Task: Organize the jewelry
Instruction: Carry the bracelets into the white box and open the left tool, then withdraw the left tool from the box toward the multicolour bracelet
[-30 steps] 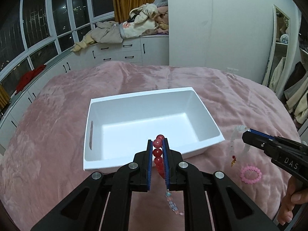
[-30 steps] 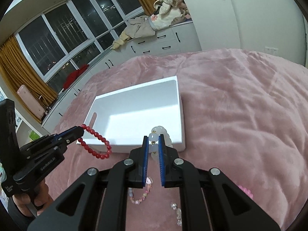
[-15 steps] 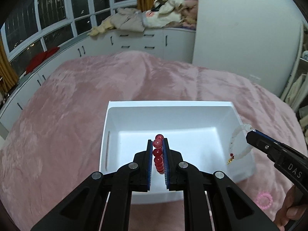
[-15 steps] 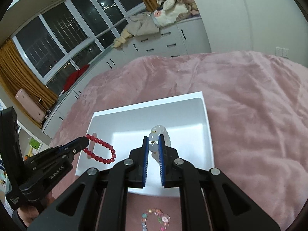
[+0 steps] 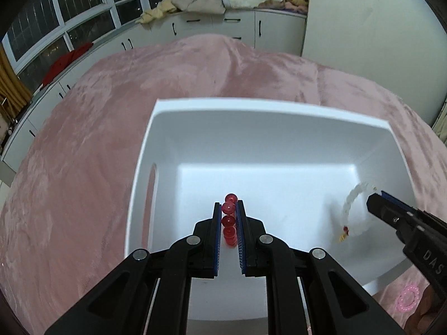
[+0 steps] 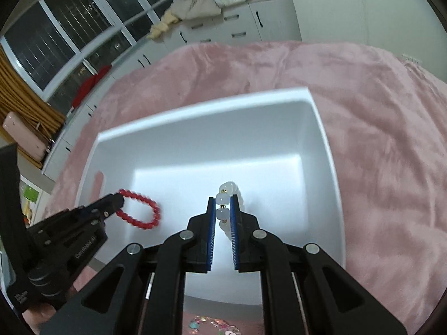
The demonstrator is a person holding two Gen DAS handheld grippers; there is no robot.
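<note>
Here, left gripper (image 5: 229, 208) clenches glossy red bead bracelet (image 5: 229, 220) | right gripper (image 6: 223, 202) clenches milky white bead bracelet (image 6: 225, 199) | both over smooth white bin (image 5: 251, 106)

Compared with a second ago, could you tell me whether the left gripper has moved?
Yes. The left gripper, shut on the red bracelet, has advanced from short of the white bin's near rim to over its floor.

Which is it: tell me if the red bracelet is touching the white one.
Apart. The right wrist view shows the red bracelet hanging from the left gripper, with bare bin floor between it and the white bracelet.
</note>
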